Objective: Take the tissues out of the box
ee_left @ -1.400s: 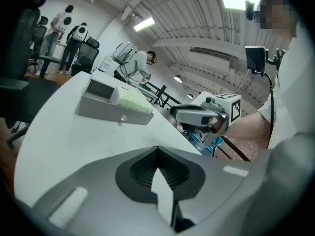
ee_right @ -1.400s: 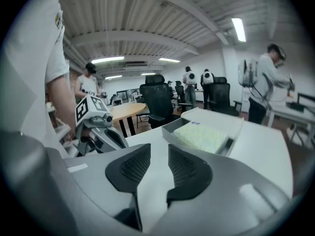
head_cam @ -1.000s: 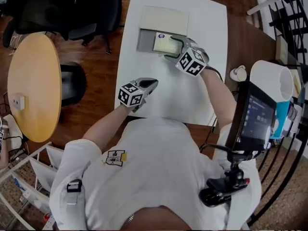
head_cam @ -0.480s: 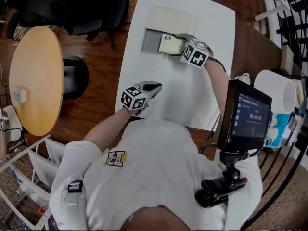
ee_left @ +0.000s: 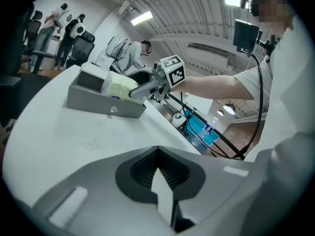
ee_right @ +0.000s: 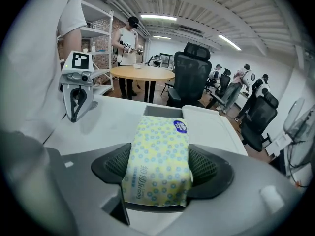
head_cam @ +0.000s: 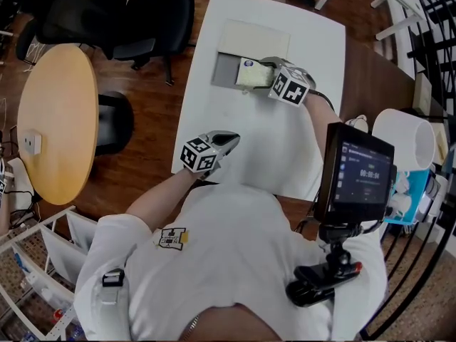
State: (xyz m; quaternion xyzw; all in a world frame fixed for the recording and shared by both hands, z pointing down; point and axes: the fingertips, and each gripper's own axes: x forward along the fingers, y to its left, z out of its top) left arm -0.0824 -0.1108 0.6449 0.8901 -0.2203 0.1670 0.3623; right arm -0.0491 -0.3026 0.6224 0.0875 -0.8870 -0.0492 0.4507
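A yellow dotted tissue pack (head_cam: 251,73) sits at the right end of the open grey box (head_cam: 224,70) on the white table (head_cam: 271,148). My right gripper (head_cam: 260,75) reaches down over it. In the right gripper view the pack (ee_right: 157,146) fills the space between both pads, and the jaws of the right gripper (ee_right: 160,165) have just been closing on it. The left gripper view shows the pack (ee_left: 120,87) sticking up over the box's rim (ee_left: 98,102). My left gripper (head_cam: 229,140) hovers near the table's front left, shut and holding nothing.
The box's white lid (head_cam: 254,37) lies just behind it. A round wooden table (head_cam: 53,120) and black office chairs (head_cam: 142,20) stand to the left. A monitor on a stand (head_cam: 356,173) is at my right. People stand in the background.
My right gripper has edged further over the tissue pack at the box. The left gripper has stayed where it was.
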